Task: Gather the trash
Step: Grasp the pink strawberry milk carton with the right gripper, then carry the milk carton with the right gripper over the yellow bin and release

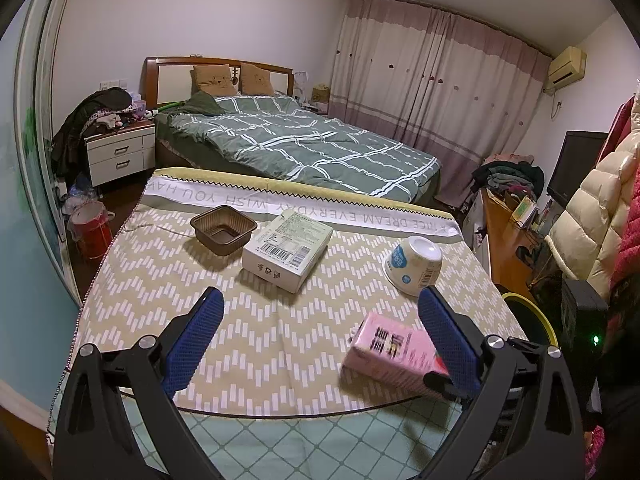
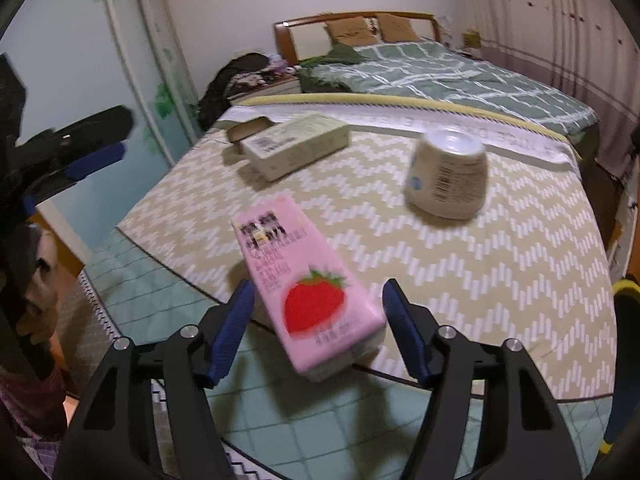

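The table (image 1: 132, 264) wears a zigzag-patterned cloth, and places here are told from the white box (image 1: 287, 249) lying near its middle. Behind the box, just beside its far corner, sits a brown plastic tray (image 1: 223, 229). To the box's right, apart from it, an upturned white cup (image 1: 413, 265) stands on its rim. Nearer than the box, at the cloth's front edge, the pink strawberry carton (image 2: 310, 288) lies between the right tool's (image 2: 318, 328) parted jaws, untouched by the pads. The left tool (image 1: 320, 328) hangs wide apart, empty.
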Action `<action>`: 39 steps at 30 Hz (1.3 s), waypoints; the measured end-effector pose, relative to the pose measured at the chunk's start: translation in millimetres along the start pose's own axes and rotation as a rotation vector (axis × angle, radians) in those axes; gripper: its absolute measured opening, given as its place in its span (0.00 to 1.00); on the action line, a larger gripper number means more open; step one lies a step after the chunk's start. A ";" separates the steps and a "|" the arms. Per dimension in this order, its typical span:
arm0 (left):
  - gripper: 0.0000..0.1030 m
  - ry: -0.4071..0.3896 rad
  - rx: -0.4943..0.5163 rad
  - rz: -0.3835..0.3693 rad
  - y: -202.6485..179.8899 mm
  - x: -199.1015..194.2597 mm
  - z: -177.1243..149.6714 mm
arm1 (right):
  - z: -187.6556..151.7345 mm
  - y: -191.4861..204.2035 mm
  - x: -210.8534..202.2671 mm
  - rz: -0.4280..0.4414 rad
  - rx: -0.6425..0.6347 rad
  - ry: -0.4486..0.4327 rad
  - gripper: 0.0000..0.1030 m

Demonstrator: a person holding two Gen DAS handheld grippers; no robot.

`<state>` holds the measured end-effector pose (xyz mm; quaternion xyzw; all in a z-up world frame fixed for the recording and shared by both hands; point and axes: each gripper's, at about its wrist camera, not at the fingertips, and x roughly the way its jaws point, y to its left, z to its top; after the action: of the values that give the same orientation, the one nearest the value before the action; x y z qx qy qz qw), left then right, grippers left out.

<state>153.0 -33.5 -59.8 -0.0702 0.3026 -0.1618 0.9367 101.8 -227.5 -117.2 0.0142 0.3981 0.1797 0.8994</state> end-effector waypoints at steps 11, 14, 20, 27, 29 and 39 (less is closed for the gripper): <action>0.93 -0.001 0.003 -0.004 -3.4 -1.1 0.3 | -5.3 4.5 22.4 0.006 -0.019 0.063 0.57; 0.93 0.002 0.007 -0.006 -4.9 -1.6 0.3 | -5.3 -0.2 15.9 -0.015 0.000 0.046 0.55; 0.93 0.006 0.016 -0.011 -9.8 0.3 -0.1 | -4.5 -23.2 -15.3 -0.066 0.071 -0.029 0.45; 0.93 0.020 0.030 -0.024 -17.6 6.5 -3.5 | -12.1 -59.7 -52.0 -0.138 0.170 -0.099 0.45; 0.93 0.026 0.038 -0.031 -22.1 8.6 -4.1 | -14.2 -68.9 -60.9 -0.159 0.197 -0.121 0.45; 0.93 0.059 0.085 -0.062 -49.4 22.2 -8.8 | -33.9 -142.4 -106.3 -0.393 0.369 -0.204 0.45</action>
<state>151.9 -87.8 -67.7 -0.0347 0.3204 -0.2057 0.9240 56.1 -400.2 -88.8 0.1181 0.3269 -0.0759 0.9346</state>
